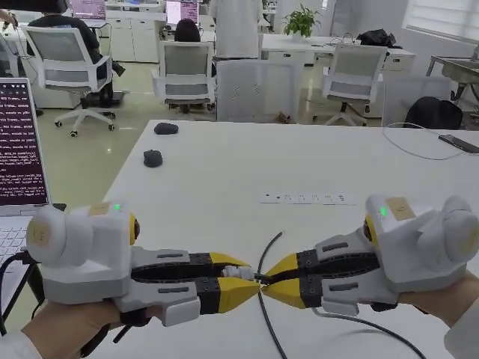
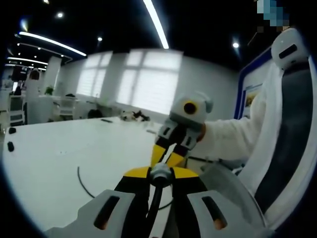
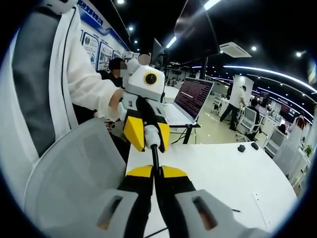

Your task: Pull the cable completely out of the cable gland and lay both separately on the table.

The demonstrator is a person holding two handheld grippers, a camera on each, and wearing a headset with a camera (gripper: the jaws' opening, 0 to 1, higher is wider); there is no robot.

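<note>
Above the white table's (image 1: 224, 179) near edge, my left gripper (image 1: 247, 275) is shut on a small white cable gland (image 1: 239, 274). Tip to tip with it, my right gripper (image 1: 267, 281) is shut on the black cable (image 1: 271, 247) right where it leaves the gland. The cable curves away over the table and also trails down toward me. In the left gripper view the gland (image 2: 161, 173) sits between my yellow jaws, with the right gripper (image 2: 166, 157) just beyond. In the right gripper view my jaws (image 3: 154, 171) pinch the cable (image 3: 155, 157), which leads into the gland (image 3: 151, 136) held by the left gripper (image 3: 148, 144).
An open laptop (image 1: 19, 149) stands at the left edge. A dark mouse (image 1: 153, 158) and another dark object (image 1: 166, 129) lie at the far left. A white power strip (image 1: 308, 198) lies mid-table, a phone (image 1: 458, 142) at the far right. Office chairs (image 1: 185, 75) stand beyond.
</note>
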